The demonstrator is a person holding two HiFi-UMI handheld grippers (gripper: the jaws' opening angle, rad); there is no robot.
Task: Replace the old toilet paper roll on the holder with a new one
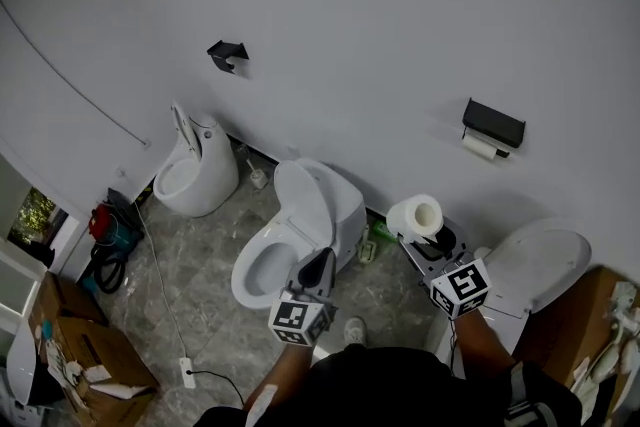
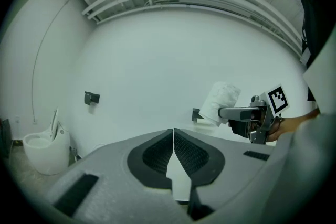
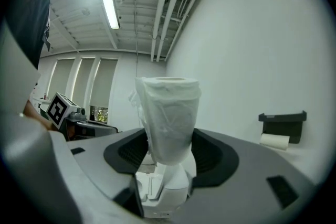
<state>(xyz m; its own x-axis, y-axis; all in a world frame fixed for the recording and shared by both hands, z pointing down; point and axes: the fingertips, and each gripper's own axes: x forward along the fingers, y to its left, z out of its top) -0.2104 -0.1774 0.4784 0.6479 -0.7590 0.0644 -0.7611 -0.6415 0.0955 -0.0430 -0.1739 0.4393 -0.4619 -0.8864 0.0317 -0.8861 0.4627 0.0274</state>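
Observation:
My right gripper (image 1: 424,233) is shut on a new white toilet paper roll (image 1: 415,216), which stands upright between its jaws (image 3: 169,118). The black wall holder (image 1: 493,122) carries the old, thin roll (image 1: 480,147) under its shelf, up and to the right of the new roll. In the right gripper view the holder (image 3: 283,122) and old roll (image 3: 274,140) sit at the right, some way off. My left gripper (image 1: 318,267) is shut with nothing in it (image 2: 172,136), over the middle toilet. The left gripper view shows the right gripper (image 2: 247,113) holding the roll (image 2: 220,102).
A white toilet (image 1: 300,225) with its lid up stands below the left gripper. Another toilet (image 1: 195,170) is at the left and a third (image 1: 535,265) at the right. A black bracket (image 1: 228,53) is on the wall. Cardboard boxes (image 1: 80,345) and a power strip (image 1: 187,372) lie at the lower left.

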